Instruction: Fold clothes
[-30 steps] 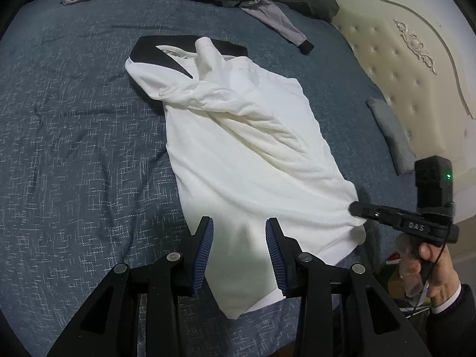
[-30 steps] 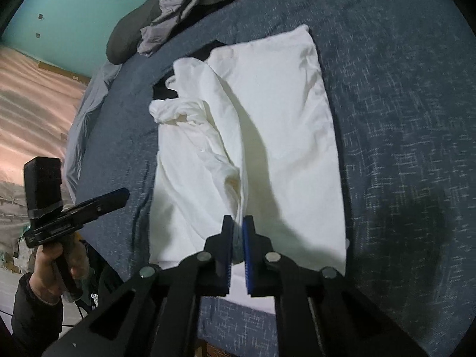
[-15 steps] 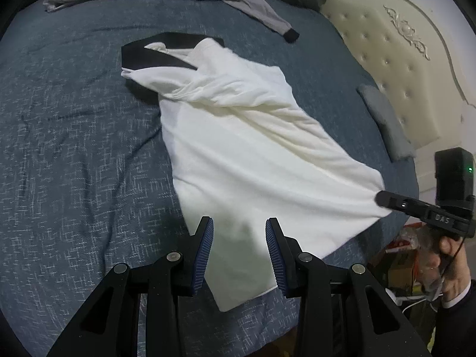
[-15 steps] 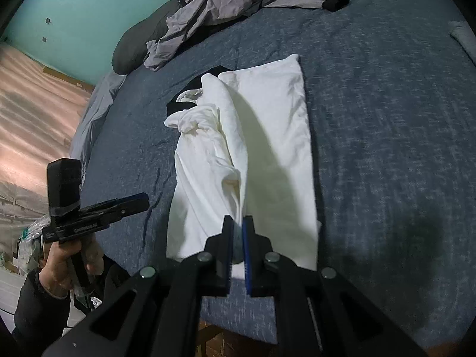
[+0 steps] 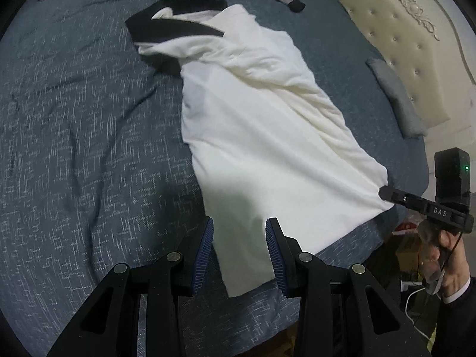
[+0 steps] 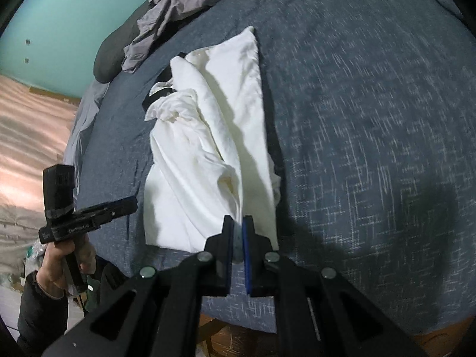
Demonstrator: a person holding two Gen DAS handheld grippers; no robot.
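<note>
- Left gripper (image 5: 239, 244): fingers spread wide with nothing between them, poised over the near hem of the white shirt (image 5: 267, 125) — in my judgement placed to take that edge or to pin it.
- Right gripper (image 6: 238, 238): fingers pressed together on a bunched corner of the shirt's hem, the cloth running taut from the pinch. Judged a pull to draw the body straight.
- Writing: "DAS" reads on the right gripper's side in the left wrist view; lettering on the left gripper in the right wrist view is too blurred to read surely.
- Shirt: lies lengthwise on the blue bedspread (image 5: 74, 119), one long side turned over the body, the dark collar at the far end. Partly folded, still creased.
- Farthest: grey jacket (image 6: 184, 9) in a loose heap, well apart — not being handled.
</note>
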